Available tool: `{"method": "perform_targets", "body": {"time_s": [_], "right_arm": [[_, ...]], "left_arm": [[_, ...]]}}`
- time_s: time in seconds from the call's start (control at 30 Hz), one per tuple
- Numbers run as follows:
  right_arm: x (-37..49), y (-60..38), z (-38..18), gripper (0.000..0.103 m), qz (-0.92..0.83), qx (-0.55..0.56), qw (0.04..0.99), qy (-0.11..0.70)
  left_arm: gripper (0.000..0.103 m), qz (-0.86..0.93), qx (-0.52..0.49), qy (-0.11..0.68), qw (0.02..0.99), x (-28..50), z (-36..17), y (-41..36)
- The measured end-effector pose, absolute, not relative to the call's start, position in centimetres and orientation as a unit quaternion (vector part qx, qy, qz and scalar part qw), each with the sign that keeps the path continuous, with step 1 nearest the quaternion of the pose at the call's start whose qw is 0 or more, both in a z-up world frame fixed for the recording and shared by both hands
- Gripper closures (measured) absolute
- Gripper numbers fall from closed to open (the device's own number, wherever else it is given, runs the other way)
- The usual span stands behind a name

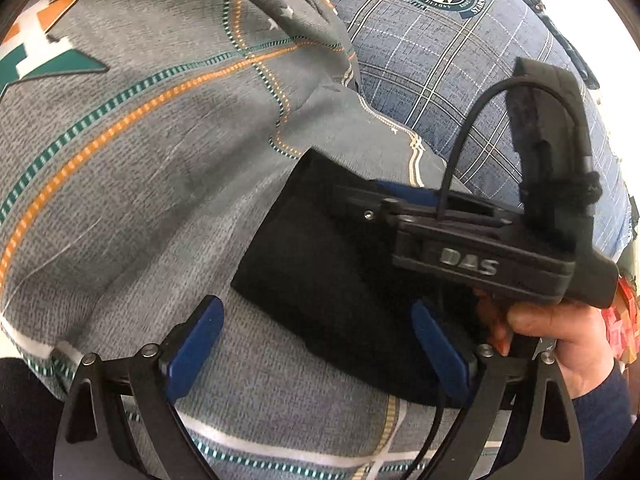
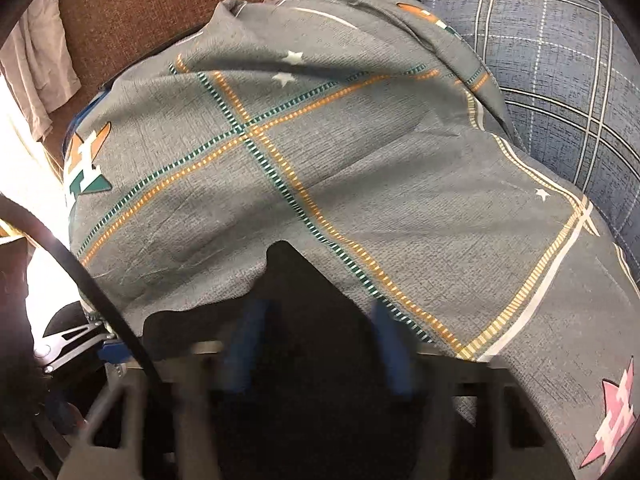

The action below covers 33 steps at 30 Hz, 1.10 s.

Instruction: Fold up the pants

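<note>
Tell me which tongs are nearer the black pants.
Right. The right tongs sit over the black pants with dark cloth between their blurred blue pads. The left tongs stand open at the pants' near edge, one pad over grey bedding.

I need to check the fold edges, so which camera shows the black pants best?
The left wrist view: the black pants lie sharp on the grey bedspread, with two edges and a corner visible. In the right wrist view the pants are blurred, mostly behind the right tool.
</note>
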State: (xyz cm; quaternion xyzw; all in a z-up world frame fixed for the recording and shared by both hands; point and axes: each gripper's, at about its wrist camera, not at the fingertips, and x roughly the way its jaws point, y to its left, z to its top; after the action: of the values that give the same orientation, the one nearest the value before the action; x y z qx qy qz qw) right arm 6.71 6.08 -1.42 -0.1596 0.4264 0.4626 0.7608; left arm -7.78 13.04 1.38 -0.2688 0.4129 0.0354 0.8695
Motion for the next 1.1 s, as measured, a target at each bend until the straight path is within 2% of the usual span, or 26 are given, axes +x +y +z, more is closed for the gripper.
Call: {"method": "perform_targets", "body": {"time_s": [0.03,0.07,0.1,0.13,0.2,0.4,0.63,0.77,0.93,1.1], "right_arm": [[6.7,6.1,-1.3,0.070,0.462,-0.160,0.762,0.425],[6.4,5.9,-0.9,0.082,0.467,-0.155,0.763,0.419],[6.3,5.7,-0.6,0.083,0.466,-0.152,0.767,0.414],[6.1,5.4,-0.2,0.085,0.466,-0.145,0.771,0.408],[5.7,4.2,1.1,0.086,0.470,-0.114,0.780,0.397],[3.7,-1.2,6.0,0.087,0.467,-0.028,0.815,0.342],[0.6,-12.7,12.4,0.088,0.446,0.073,0.854,0.256],[-1.0,-19.7,13.1,0.088,0.400,0.100,0.880,0.237],[-1.8,-27.4,11.2,0.091,0.328,0.135,0.902,0.246],[-0.4,-32.5,4.9,0.093,0.236,0.156,0.899,0.334]], "left_arm": [[0.016,0.028,-0.276,0.403,0.872,-8.0,1.4,13.2],[0.042,0.018,-0.289,0.396,0.871,-8.2,1.3,13.5],[0.061,0.014,-0.294,0.399,0.869,-8.2,1.2,13.7],[0.064,0.011,-0.294,0.400,0.868,-8.1,1.1,13.8],[0.081,0.001,-0.297,0.392,0.871,-8.4,1.5,13.8],[0.088,-0.038,-0.260,0.335,0.905,-10.7,6.8,12.1],[0.089,-0.145,-0.190,0.278,0.930,-11.2,13.7,5.3],[0.089,-0.217,-0.142,0.270,0.927,-10.7,16.0,-0.6],[0.089,-0.286,-0.083,0.293,0.909,-8.5,14.6,-9.3],[0.089,-0.311,-0.047,0.367,0.875,-5.5,8.9,-16.4]]}}
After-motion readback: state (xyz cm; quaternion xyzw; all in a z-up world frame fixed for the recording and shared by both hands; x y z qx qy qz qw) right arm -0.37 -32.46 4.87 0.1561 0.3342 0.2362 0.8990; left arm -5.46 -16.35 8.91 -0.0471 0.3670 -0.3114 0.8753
